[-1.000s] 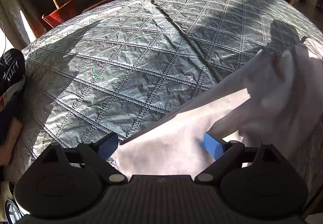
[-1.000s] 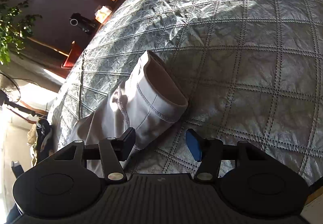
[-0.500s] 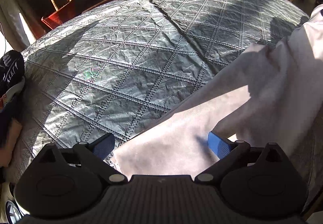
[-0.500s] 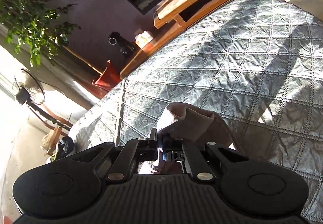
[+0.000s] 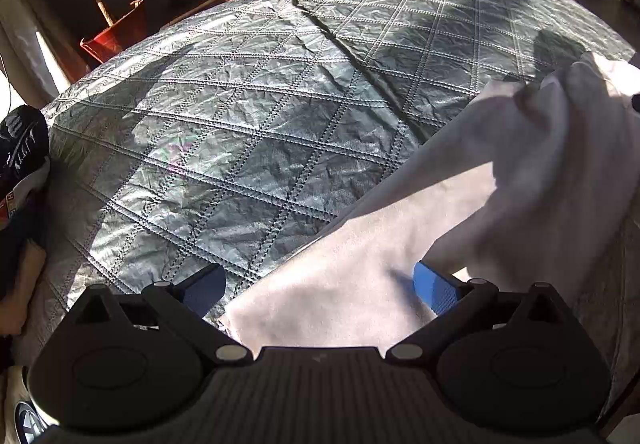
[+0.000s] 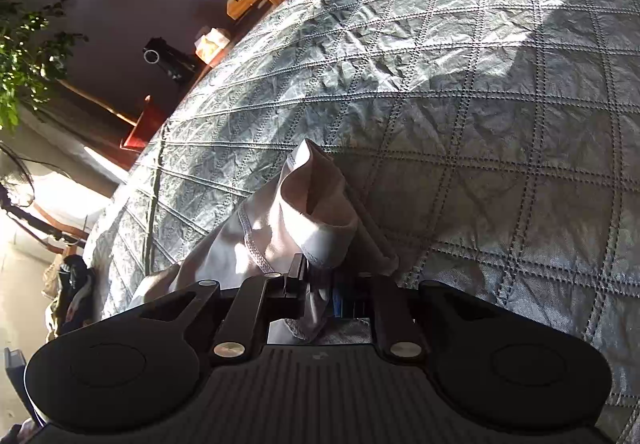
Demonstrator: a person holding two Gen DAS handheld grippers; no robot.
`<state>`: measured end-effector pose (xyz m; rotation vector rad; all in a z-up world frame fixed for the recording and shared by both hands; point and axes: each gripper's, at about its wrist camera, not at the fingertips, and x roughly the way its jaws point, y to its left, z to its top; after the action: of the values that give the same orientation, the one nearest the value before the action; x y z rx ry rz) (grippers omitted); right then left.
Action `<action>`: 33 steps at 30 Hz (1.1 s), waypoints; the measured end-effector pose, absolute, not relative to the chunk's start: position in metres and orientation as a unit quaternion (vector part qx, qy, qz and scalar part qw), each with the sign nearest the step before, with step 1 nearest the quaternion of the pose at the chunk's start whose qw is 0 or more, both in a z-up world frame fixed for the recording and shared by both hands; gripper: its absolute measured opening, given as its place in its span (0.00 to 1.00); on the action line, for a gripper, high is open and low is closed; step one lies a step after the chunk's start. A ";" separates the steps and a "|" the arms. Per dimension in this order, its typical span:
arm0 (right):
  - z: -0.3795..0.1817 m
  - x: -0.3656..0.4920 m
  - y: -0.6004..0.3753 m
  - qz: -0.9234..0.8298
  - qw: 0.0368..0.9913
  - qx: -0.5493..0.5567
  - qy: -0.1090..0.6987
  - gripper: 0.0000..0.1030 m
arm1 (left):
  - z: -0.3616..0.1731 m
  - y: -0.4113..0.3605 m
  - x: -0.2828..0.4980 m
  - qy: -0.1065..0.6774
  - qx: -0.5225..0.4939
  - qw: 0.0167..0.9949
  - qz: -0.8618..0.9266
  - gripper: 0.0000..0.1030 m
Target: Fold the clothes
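Pale grey garment (image 5: 400,252) lies creased, hemmed sleeve bunched in right gripper (image 6: 318,294).

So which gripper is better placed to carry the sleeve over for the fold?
The right gripper: it is shut on the sleeve. The left gripper is open over flat cloth.

The quilted cover (image 5: 248,132) is grey-green with a stitched diamond grid. The garment (image 5: 360,264) looks pale pinkish-white, though glare may shift it. Blue pads (image 5: 434,286) line black fingers. A red-orange pot (image 5: 116,32) stands behind.
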<state>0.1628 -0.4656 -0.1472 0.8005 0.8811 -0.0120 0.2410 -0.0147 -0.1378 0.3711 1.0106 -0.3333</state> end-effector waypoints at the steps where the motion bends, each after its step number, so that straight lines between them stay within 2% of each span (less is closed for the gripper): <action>1: -0.144 0.161 -0.467 -0.007 0.830 0.378 0.410 0.24 | -0.137 -0.015 0.241 0.479 0.177 0.845 -0.159 0.97; 4: -0.148 0.156 -0.469 -0.034 0.826 0.375 0.418 0.30 | -0.135 -0.016 0.242 0.473 0.186 0.847 -0.156 0.93; 9: -0.155 0.152 -0.468 -0.046 0.826 0.383 0.411 0.30 | -0.130 -0.013 0.244 0.464 0.184 0.854 -0.145 0.90; 12: -0.149 0.160 -0.454 -0.046 0.854 0.310 0.415 0.31 | -0.128 -0.012 0.245 0.459 0.183 0.859 -0.138 0.88; 13: -0.145 0.162 -0.448 -0.048 0.864 0.278 0.417 0.39 | -0.127 -0.011 0.246 0.457 0.182 0.860 -0.136 0.88; 14: -0.141 0.163 -0.445 -0.052 0.871 0.254 0.417 0.54 | -0.126 -0.011 0.246 0.455 0.182 0.861 -0.133 0.88; 15: -0.137 0.165 -0.443 -0.056 0.878 0.232 0.416 0.58 | -0.125 -0.010 0.247 0.453 0.182 0.863 -0.131 0.88; 19: -0.115 0.161 -0.438 -0.080 0.903 0.186 0.378 0.53 | -0.122 -0.010 0.249 0.454 0.162 0.865 -0.138 0.88; 20: -0.109 0.162 -0.434 -0.083 0.910 0.166 0.372 0.47 | -0.121 -0.011 0.250 0.451 0.167 0.865 -0.140 0.88; 21: -0.105 0.164 -0.426 -0.076 0.915 0.133 0.372 0.44 | -0.120 -0.011 0.250 0.444 0.176 0.867 -0.141 0.88; 25: -0.093 0.179 -0.375 0.009 0.923 0.014 0.385 0.40 | -0.107 0.001 0.261 0.415 0.193 0.881 -0.123 0.88; 28: -0.103 0.194 -0.353 0.027 0.918 0.022 0.394 0.40 | -0.101 0.027 0.280 0.424 0.160 0.886 -0.100 0.84; 31: -0.124 0.202 -0.351 0.014 0.913 0.076 0.401 0.40 | -0.098 0.053 0.292 0.436 0.134 0.886 -0.082 0.85; 33: -0.135 0.203 -0.351 0.011 0.912 0.094 0.399 0.37 | -0.096 0.066 0.294 0.442 0.116 0.884 -0.095 0.85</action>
<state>0.2025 -0.3507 -0.1352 0.1937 0.8218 0.0231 0.2942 0.0662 -0.0963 0.2422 0.9194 -0.1987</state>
